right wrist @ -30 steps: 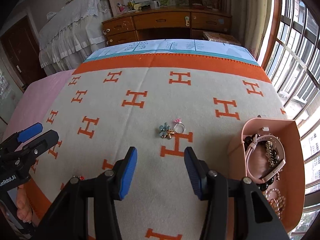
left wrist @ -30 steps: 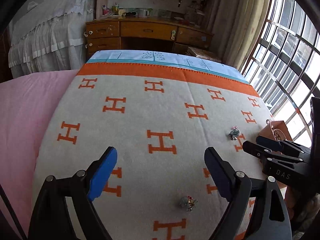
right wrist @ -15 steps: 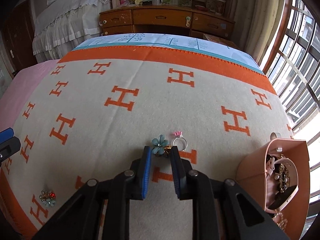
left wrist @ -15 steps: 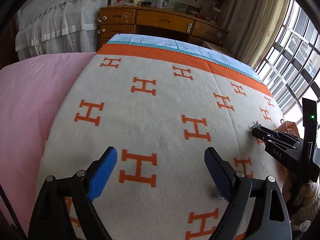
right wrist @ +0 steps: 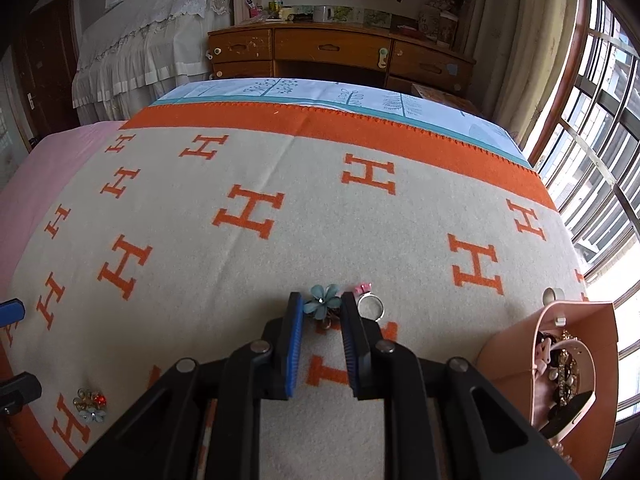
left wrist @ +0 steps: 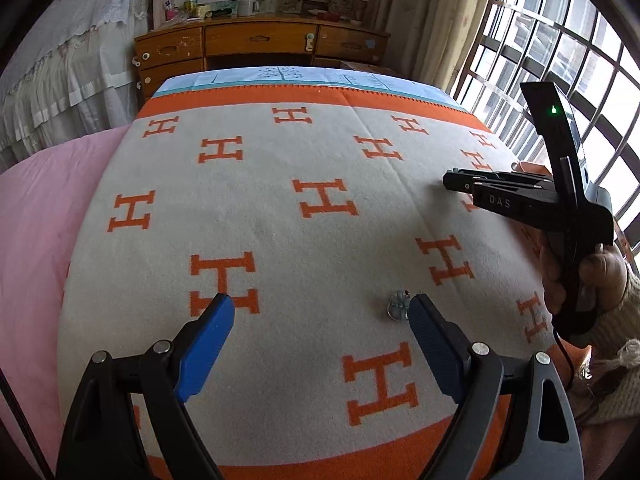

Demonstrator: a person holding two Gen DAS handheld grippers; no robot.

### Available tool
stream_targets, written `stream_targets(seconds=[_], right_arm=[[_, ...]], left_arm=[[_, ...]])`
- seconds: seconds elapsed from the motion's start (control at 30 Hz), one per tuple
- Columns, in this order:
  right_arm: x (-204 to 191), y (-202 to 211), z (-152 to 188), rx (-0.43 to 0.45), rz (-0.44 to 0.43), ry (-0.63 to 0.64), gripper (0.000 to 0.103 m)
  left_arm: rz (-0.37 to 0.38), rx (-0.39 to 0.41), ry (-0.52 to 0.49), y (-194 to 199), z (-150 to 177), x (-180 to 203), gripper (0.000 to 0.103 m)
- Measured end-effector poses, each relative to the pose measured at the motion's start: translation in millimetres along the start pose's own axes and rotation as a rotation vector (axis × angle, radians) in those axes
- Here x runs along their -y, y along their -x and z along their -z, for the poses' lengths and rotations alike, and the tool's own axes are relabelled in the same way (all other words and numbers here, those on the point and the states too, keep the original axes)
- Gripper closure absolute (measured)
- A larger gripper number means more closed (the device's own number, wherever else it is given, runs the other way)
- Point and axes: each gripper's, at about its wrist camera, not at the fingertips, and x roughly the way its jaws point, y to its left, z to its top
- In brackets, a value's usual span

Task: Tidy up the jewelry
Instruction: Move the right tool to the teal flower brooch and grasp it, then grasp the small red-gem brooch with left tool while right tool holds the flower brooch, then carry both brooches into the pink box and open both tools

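Note:
In the right wrist view my right gripper (right wrist: 320,304) has its blue pads narrowed around a blue flower brooch (right wrist: 323,300) lying on the H-patterned blanket; whether the pads touch it is unclear. A silver ring with a pink stone (right wrist: 370,303) lies just right of it. A pink jewelry box (right wrist: 516,344) with several pieces inside stands at the right. A small flower cluster piece (right wrist: 90,404) lies at the lower left. In the left wrist view my left gripper (left wrist: 320,312) is open above the blanket, with that cluster piece (left wrist: 398,306) beside its right finger (left wrist: 428,340). The right gripper (left wrist: 456,182) shows at the right.
The grey and orange blanket (left wrist: 280,208) covers the bed, with a pink sheet (left wrist: 36,220) at the left. A wooden dresser (right wrist: 332,56) stands beyond the bed's far end. Windows (right wrist: 600,120) run along the right side.
My right gripper moved forward and down to the blue flower brooch and narrowed its jaws around it. My left gripper swung so the cluster piece now sits by its right finger.

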Motion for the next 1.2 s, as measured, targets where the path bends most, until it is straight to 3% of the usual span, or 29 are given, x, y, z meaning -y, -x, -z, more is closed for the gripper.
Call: stream_targets(seconds=[0.1, 0.27, 0.43, 0.57, 0.6, 0.63, 0.97, 1.2], right_arm=[[-2.4, 9.4, 1.5, 0.016, -0.025, -0.001, 0.085], [-9.5, 26.7, 13.0, 0.036, -0.067, 0.018, 0.085], [-11.4, 39.2, 28.1, 0.041, -0.106, 0.022, 0.085], [-8.0, 46.6, 38.7, 0.051, -0.124, 0.024, 0.084], [-6.5, 47.9, 41.1, 0.053, -0.127, 0.024, 0.084], [-5.3, 49.1, 43.4, 0.055, -0.13, 0.023, 0.084], [15.1, 73.0, 59.0, 0.117, -0.16, -0.008, 0.084], [33.1, 99.2, 68.1, 0.193, -0.16, -0.027, 0.084]], left_arm=[[-0.023, 0.005, -0.058, 0.1, 2.7, 17.3, 0.017], [-0.009, 0.004, -0.104, -3.9, 0.3, 37.6, 0.03], [-0.002, -0.063, -0.086, -21.7, -1.0, 44.0, 0.065], [-0.007, -0.079, -0.055, -27.9, -1.9, 45.5, 0.076], [-0.001, -0.08, -0.054, -29.2, -2.1, 46.3, 0.087], [0.006, -0.078, -0.05, -29.5, -2.4, 47.1, 0.09], [-0.03, 0.0, 0.004, -10.4, -10.9, 53.7, 0.091], [0.025, 0.11, -0.005, 26.3, -26.9, 72.4, 0.091]])
